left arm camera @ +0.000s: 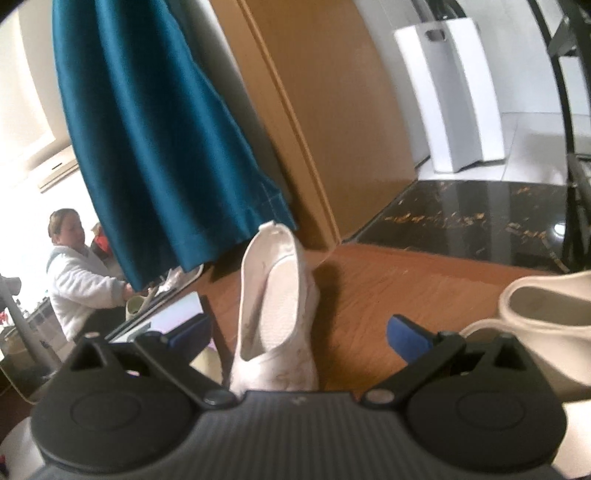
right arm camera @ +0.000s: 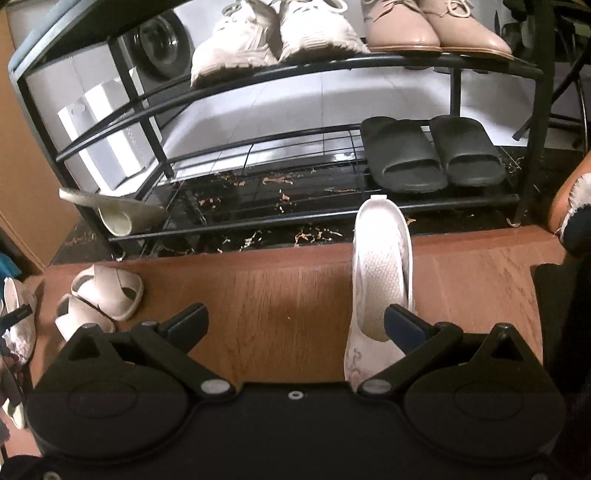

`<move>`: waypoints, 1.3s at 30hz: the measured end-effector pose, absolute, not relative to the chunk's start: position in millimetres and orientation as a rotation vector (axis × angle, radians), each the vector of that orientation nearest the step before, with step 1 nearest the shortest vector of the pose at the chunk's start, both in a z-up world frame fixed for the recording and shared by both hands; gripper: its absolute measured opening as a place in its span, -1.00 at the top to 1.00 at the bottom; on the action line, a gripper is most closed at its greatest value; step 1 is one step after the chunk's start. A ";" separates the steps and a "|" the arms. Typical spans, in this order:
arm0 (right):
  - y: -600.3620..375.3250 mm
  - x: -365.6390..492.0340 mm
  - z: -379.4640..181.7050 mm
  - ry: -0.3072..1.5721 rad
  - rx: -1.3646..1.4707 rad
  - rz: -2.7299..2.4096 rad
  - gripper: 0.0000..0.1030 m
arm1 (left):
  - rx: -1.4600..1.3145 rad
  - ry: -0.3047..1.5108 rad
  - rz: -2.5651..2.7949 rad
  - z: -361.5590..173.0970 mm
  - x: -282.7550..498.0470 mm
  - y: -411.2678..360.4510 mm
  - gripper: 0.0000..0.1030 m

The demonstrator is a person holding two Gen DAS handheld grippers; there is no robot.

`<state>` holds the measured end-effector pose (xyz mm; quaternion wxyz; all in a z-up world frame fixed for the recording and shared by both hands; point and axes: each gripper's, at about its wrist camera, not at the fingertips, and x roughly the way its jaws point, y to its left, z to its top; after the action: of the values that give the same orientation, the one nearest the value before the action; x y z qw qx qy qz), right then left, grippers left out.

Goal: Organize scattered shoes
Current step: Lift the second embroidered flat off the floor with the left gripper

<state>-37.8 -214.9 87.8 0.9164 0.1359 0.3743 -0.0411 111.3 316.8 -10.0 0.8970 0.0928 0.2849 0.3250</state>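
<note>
In the left wrist view a white slip-on shoe (left arm camera: 277,306) stands on the wooden floor (left arm camera: 388,288), heel away from me. It lies between the spread fingers of my left gripper (left arm camera: 299,334), which is open and not closed on it. A cream sandal (left arm camera: 546,325) sits to its right. In the right wrist view a matching white slip-on shoe (right arm camera: 380,280) points its heel at the black shoe rack (right arm camera: 332,62). My right gripper (right arm camera: 295,326) is open. Its right finger (right arm camera: 404,328) overlaps the shoe's opening, and I cannot tell if it touches.
The rack holds white sneakers (right arm camera: 273,37), beige lace-ups (right arm camera: 436,29) and black slides (right arm camera: 432,155). An olive pump (right arm camera: 114,214) leans at its left foot. Cream sandals (right arm camera: 103,299) lie at the left. A teal curtain (left arm camera: 155,129), a wooden door (left arm camera: 325,110) and a person (left arm camera: 77,280) are ahead of the left gripper.
</note>
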 end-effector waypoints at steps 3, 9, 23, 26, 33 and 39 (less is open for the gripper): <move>-209.8 -33.2 90.9 0.763 0.280 -0.075 -1.00 | 0.158 0.607 0.687 -16.5 110.2 320.8 -0.97; -209.3 -23.8 130.9 0.660 0.257 -0.061 -1.00 | 0.088 0.565 0.708 -3.4 108.5 334.0 -0.97; -216.6 -1.9 230.7 0.341 0.468 0.015 -1.00 | 0.081 0.495 0.685 34.7 145.7 341.5 -0.98; -211.4 -2.4 238.8 0.267 0.542 0.051 -1.00 | 0.067 0.531 0.693 21.6 148.7 344.5 -0.98; -208.0 -0.7 295.6 0.152 0.429 0.067 -1.00 | -0.116 0.494 0.601 57.9 128.4 328.2 -0.98; -228.3 -34.1 369.0 0.005 0.279 0.028 -1.00 | -0.210 0.449 0.448 130.4 116.5 289.0 -0.99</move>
<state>-34.1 -228.3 369.0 0.9902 0.1389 0.0023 0.0141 116.5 289.0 130.4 0.9448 -0.1031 0.2203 0.2197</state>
